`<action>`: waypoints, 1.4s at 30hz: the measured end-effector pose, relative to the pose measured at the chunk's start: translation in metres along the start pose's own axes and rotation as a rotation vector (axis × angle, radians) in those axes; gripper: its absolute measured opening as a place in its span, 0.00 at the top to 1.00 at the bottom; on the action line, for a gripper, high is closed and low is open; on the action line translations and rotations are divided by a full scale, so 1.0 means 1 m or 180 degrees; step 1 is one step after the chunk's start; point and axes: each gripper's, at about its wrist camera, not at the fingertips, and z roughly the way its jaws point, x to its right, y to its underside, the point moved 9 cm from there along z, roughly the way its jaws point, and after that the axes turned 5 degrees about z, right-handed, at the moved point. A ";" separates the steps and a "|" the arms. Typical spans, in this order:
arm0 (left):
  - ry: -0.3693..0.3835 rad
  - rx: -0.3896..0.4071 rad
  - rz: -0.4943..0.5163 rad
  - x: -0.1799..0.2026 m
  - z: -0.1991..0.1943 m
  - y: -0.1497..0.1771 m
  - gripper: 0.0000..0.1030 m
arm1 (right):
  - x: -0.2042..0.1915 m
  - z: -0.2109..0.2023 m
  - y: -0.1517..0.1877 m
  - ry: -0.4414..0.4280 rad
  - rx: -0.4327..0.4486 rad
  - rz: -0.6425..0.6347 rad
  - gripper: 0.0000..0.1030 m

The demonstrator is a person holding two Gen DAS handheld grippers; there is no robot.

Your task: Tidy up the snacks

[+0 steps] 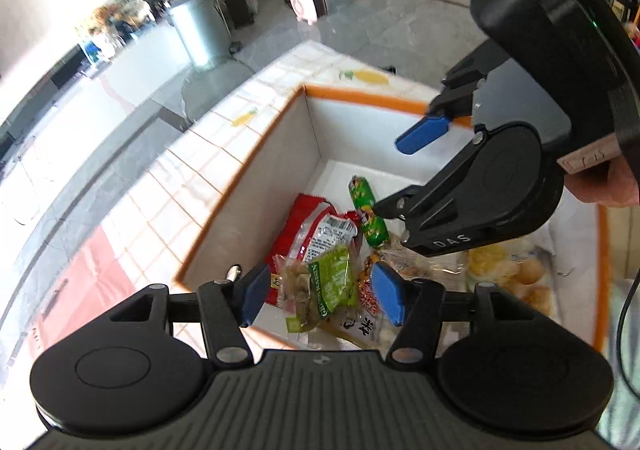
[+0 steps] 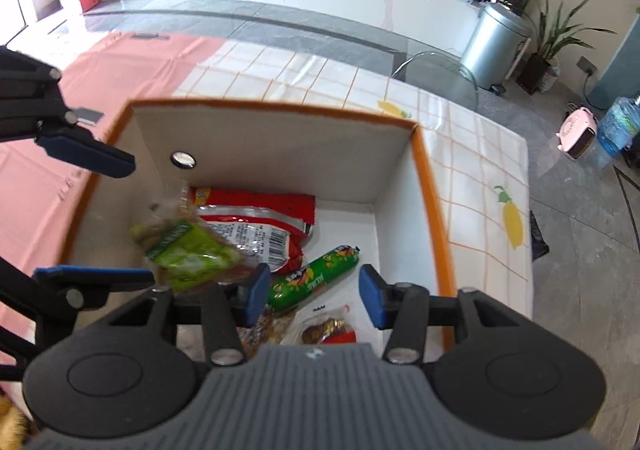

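Note:
An orange-rimmed white box (image 1: 240,178) (image 2: 436,210) stands on the table and holds snacks. Inside lie a red packet (image 1: 312,226) (image 2: 256,218), a green raisin bag (image 1: 332,282) (image 2: 188,254), a green sausage stick (image 1: 366,212) (image 2: 312,278) and several other wrapped snacks (image 1: 372,298) (image 2: 328,330). My left gripper (image 1: 322,296) is open above the box, over the raisin bag, holding nothing. My right gripper (image 2: 314,298) is open above the sausage stick, empty. It also shows in the left wrist view (image 1: 404,170), and the left gripper in the right wrist view (image 2: 108,218).
The table has a checked cloth with lemon prints (image 2: 480,170) and a pink section (image 2: 128,66). More packaged snacks (image 1: 508,270) lie right of the box. Beyond are a clear chair (image 2: 440,70), a metal bin (image 2: 496,42), a plant (image 2: 552,50) and a counter.

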 end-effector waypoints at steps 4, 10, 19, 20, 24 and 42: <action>-0.0169 0.0153 -0.0125 0.000 -0.041 0.003 0.33 | -0.003 -0.043 0.001 0.0027 0.0042 0.0126 0.46; -0.0353 0.0577 -0.0374 0.000 -0.107 0.016 0.33 | -0.021 -0.112 0.016 -0.0013 0.0192 0.0285 0.37; -0.1208 0.0796 -0.0612 0.003 -0.173 0.057 0.28 | -0.059 -0.185 0.060 -0.0024 0.0618 0.0739 0.33; -0.1225 0.0807 -0.0685 0.003 -0.177 0.063 0.27 | -0.065 -0.190 0.067 -0.0027 0.0640 0.0786 0.33; -0.1347 0.0860 -0.0918 0.005 -0.193 0.090 0.25 | -0.090 -0.201 0.088 0.0044 0.0718 0.0884 0.33; -0.1370 0.0690 -0.1544 0.016 -0.204 0.182 0.19 | -0.169 -0.193 0.145 0.0352 0.0731 0.1006 0.33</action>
